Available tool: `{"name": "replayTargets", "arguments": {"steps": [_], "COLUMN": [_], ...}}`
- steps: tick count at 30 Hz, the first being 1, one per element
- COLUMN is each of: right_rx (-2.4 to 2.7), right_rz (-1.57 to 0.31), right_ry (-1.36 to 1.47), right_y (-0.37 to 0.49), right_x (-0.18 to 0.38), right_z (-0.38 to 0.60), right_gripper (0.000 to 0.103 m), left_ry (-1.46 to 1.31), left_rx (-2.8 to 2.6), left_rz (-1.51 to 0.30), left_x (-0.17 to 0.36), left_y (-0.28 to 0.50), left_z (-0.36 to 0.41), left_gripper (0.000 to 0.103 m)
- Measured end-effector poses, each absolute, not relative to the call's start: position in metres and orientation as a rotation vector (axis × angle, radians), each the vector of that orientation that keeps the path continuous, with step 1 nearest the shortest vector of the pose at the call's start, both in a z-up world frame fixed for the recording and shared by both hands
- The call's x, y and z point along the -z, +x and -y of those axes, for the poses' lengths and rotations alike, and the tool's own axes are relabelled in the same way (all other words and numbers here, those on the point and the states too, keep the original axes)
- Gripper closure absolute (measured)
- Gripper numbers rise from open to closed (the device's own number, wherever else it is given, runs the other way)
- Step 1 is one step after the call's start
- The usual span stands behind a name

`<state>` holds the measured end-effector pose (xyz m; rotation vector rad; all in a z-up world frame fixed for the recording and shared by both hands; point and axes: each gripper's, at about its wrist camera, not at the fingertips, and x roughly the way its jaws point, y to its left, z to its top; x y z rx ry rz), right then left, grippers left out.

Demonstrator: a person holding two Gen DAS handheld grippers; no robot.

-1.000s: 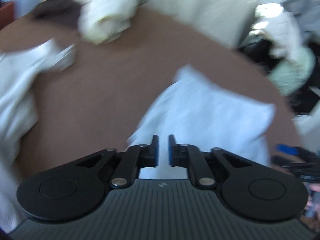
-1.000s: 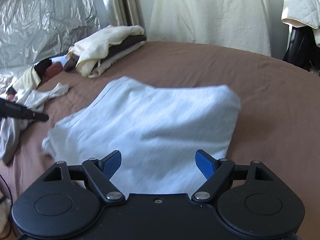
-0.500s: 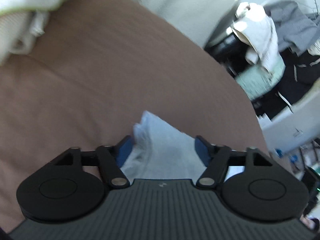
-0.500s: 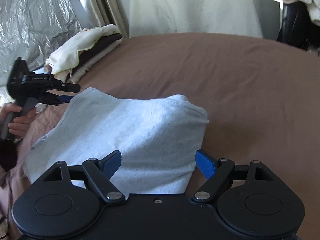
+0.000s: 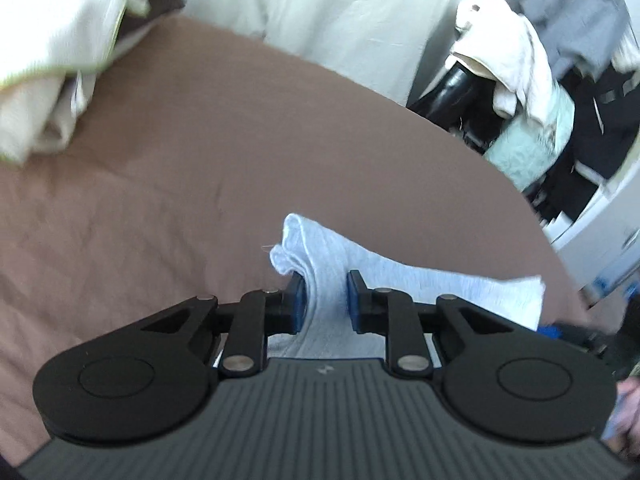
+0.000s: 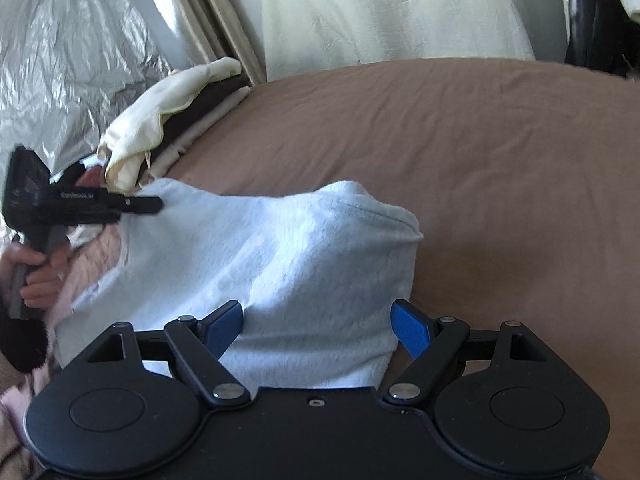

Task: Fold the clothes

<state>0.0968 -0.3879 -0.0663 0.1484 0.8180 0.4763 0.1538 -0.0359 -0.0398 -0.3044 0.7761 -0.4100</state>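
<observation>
A pale blue-grey folded garment (image 6: 280, 256) lies on the brown bed cover (image 6: 500, 160). My left gripper (image 5: 325, 298) is shut on a bunched corner of that garment (image 5: 320, 264), which sticks up between the blue pads. The same gripper shows in the right wrist view (image 6: 132, 204), at the garment's far left corner. My right gripper (image 6: 318, 322) is open, its blue pads either side of the garment's near edge, gripping nothing.
A stack of cream and dark clothes (image 6: 168, 120) lies at the bed's back left, also in the left wrist view (image 5: 52, 72). A cream sheet (image 6: 380, 12) hangs behind the bed. Silver foil (image 6: 72, 52) covers the left wall. Clothes are piled on a chair (image 5: 532, 92) beyond the bed's right edge.
My left gripper went from shut and empty, to open over the garment's corner, to shut on it. The garment's left side has lifted. My right gripper stayed open and moved closer.
</observation>
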Motion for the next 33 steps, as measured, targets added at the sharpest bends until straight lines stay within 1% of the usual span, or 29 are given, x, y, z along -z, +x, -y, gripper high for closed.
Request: {"name": "replayTargets", "arguments": {"steps": [3,4,8,10,11,13,16,19,22,25,28,33], "right_rx": [-0.475,-0.471,-0.512,-0.539,-0.538,-0.564,-0.6,-0.597,-0.599,-0.606,-0.597,-0.585], "right_rz": [-0.783,-0.756,-0.633,-0.587,-0.572,-0.603,-0.726,-0.829,-0.883,-0.872,-0.845,-0.813], "right_ry": [0.048,0.011,-0.107,-0.184,-0.244,-0.333,-0.356,-0.284,-0.109,-0.044,-0.044,-0.045], "right_y": [0.09,0.087,0.074,0.07,0.07,0.078,0.093,0.102,0.107,0.101,0.093,0.084], "right_x": [0.059,0.055,0.034,0.026,0.026,0.032,0.049,0.065,0.072,0.076,0.077,0.079], "right_z": [0.377,0.373,0.355,0.341,0.33,0.311,0.295,0.297,0.319,0.33,0.33,0.331], "right_gripper": [0.018,0.018,0.018,0.018,0.018,0.018,0.019,0.018,0.018,0.018,0.018,0.018], "left_ry": [-0.199,-0.17,-0.054,-0.038,-0.033,-0.069,-0.162,-0.234,-0.252,-0.322,-0.276,-0.185], "left_rx": [0.397,0.384,0.37,0.379,0.385,0.419,0.439,0.486,0.574,0.645,0.619,0.584], "left_rz": [-0.738,-0.73,-0.673,-0.635,-0.615,-0.58,-0.582,-0.569,-0.528,-0.539,-0.585,-0.572], "left_x": [0.033,0.03,0.017,0.016,0.016,0.016,0.019,0.02,0.021,0.03,0.034,0.024], "left_y": [0.142,0.138,0.107,0.097,0.092,0.089,0.093,0.092,0.087,0.086,0.091,0.096], "left_z": [0.048,0.05,0.058,0.061,0.062,0.059,0.047,0.036,0.032,0.023,0.023,0.039], "left_gripper": [0.081,0.078,0.078,0.077,0.073,0.058,0.057,0.057,0.057,0.057,0.057,0.057]}}
